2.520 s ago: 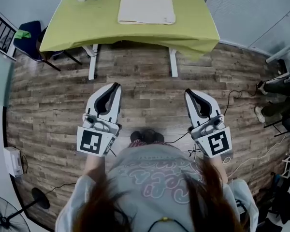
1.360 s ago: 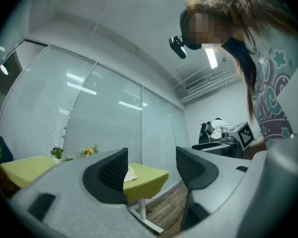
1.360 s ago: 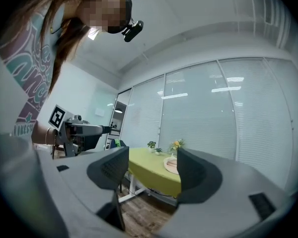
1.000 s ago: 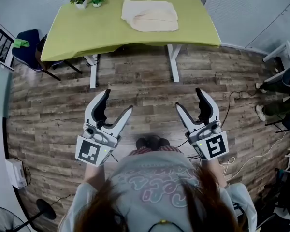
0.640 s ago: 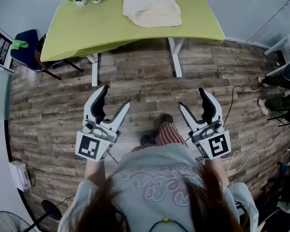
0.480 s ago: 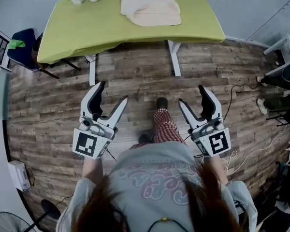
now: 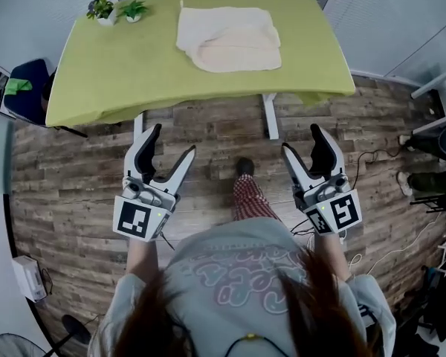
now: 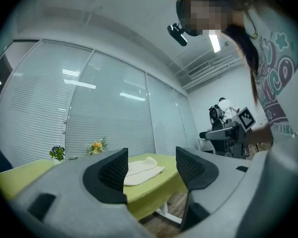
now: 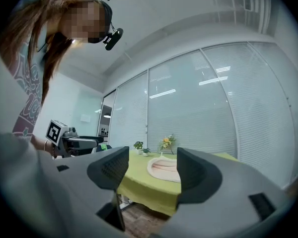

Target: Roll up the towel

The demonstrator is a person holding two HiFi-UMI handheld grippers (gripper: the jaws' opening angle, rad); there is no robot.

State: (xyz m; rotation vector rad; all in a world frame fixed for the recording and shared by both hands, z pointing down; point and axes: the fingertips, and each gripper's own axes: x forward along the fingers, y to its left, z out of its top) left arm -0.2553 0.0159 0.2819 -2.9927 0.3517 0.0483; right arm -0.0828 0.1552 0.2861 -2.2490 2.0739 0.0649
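A cream towel, folded loosely with a thick fold along its near side, lies on the green table toward its right half. The same towel shows between the jaws in the left gripper view, and as a pale heap in the right gripper view. My left gripper is open and empty over the wooden floor, short of the table's near edge. My right gripper is open and empty too, level with it at the right. Both point toward the table.
Two small potted plants stand at the table's far left corner. A dark chair sits left of the table. The person's foot and checked trouser leg are between the grippers. Cables and equipment lie at the right.
The person has stepped toward the table: the table and towel have come nearer in the head view. Both grippers, shut earlier, have opened and moved forward with the person.
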